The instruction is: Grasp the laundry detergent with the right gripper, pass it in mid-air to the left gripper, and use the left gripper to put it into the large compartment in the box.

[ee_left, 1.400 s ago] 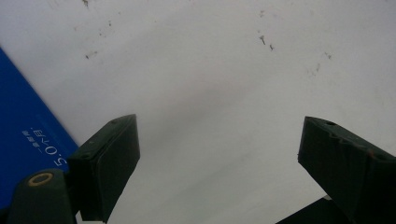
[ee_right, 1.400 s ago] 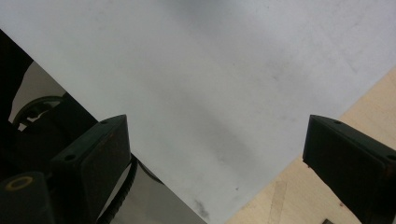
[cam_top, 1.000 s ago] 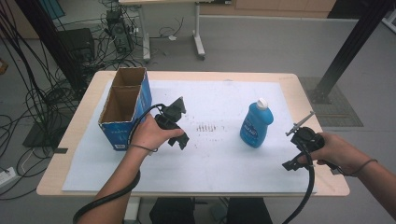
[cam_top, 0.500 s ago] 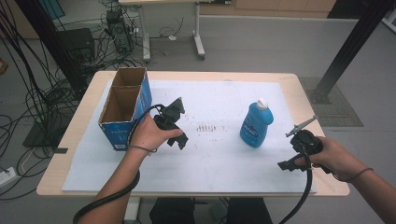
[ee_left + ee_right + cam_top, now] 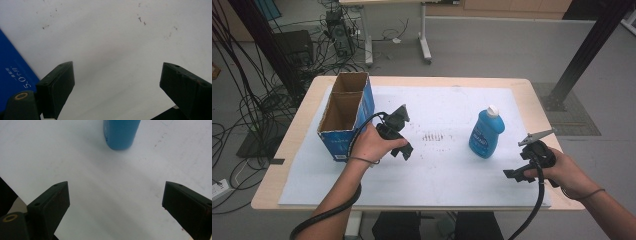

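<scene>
A blue bottle [image 5: 485, 134] with a white cap stands upright on the white sheet, right of centre; its base [image 5: 120, 133] shows at the top of the right gripper view. An open blue cardboard box [image 5: 346, 114] sits at the left of the table, and its blue side [image 5: 12, 75] is at the left edge of the left gripper view. My left gripper [image 5: 404, 151] hovers just right of the box, jaws wide apart over bare sheet [image 5: 116, 82]. My right gripper [image 5: 513, 175] is low near the front right, below and right of the bottle, open with nothing between the jaws [image 5: 116, 205].
The white sheet [image 5: 437, 170] covers most of the wooden table [image 5: 532, 95]. A patch of small dark marks [image 5: 433, 136] lies between box and bottle. Cables trail from both grippers off the front edge. Desk legs and tangled cables stand on the floor behind.
My right gripper has shifted slightly toward the front edge and left. The left hand, the box and the bottle stay where they were.
</scene>
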A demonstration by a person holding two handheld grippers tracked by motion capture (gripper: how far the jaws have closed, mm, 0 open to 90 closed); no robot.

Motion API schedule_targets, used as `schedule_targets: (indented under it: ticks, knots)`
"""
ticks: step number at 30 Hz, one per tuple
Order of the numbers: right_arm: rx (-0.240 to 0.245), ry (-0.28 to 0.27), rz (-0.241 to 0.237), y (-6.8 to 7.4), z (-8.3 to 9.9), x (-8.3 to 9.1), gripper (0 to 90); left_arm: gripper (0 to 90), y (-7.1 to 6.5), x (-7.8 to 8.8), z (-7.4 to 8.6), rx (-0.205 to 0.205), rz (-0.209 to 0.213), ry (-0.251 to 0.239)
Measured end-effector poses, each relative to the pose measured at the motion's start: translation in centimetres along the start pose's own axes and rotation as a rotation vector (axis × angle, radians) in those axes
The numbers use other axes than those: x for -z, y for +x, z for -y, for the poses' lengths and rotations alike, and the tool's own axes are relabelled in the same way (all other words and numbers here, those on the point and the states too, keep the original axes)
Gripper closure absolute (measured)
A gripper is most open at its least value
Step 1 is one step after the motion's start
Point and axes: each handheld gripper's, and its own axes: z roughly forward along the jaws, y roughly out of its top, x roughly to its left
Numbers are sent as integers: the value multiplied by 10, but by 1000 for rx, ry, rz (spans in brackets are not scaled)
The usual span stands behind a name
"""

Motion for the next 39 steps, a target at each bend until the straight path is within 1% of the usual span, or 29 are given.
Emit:
schedule_targets:
  ticks: [4,5,6,7,8,10,11,13,14,15,17,22,26,27,29,30,31,33,35,38,39]
  knots:
    - [-3,-45,4,-2,1,1,73,129,0,-1,1,2,1,-1]
    - [-3,-45,4,-2,1,1,73,129,0,-1,1,2,1,-1]
    - [-1,-57,6,-1,1,1,73,130,0,-1,1,-3,1,2]
    - [-2,-66,6,-1,1,1,73,129,0,-2,2,2,1,-1]
    - [-2,-66,6,-1,1,1,73,129,0,-2,2,-2,2,2]
    - [3,-92,3,0,1,1,73,129,0,-2,2,0,3,-2]
    - [3,-92,3,0,1,1,73,129,0,-2,2,0,3,-2]
    - [4,-129,1,1,1,1,73,129,0,-2,2,0,3,-3]
    - [4,-129,1,1,1,1,73,129,0,-2,2,0,3,-3]
    - [4,-161,1,2,1,1,73,129,0,-2,2,0,3,-3]
    - [6,-191,6,2,1,1,73,129,0,-1,3,1,3,-4]
    - [0,-213,6,2,1,0,72,128,0,-1,4,-2,1,2]
    - [1,-261,11,1,2,-1,72,128,0,-1,5,3,1,0]
    - [1,-261,11,1,2,-1,72,128,0,-1,5,3,1,0]
    - [-1,-288,8,1,3,-2,72,128,0,-2,6,4,2,2]
    - [-1,-288,8,1,3,-2,72,128,0,-2,6,1,-1,6]
    - [0,-308,11,1,4,-2,72,128,0,-2,6,0,-2,8]
    - [-1,-313,11,1,4,-3,71,128,0,-2,6,2,-1,4]
    - [-6,-347,12,1,4,-3,72,128,0,-2,6,5,-1,2]
    - [-10,-367,16,1,5,-3,73,128,-1,-1,5,3,0,1]
    - [-19,-388,22,1,6,-3,73,128,-1,-1,5,3,-1,-1]
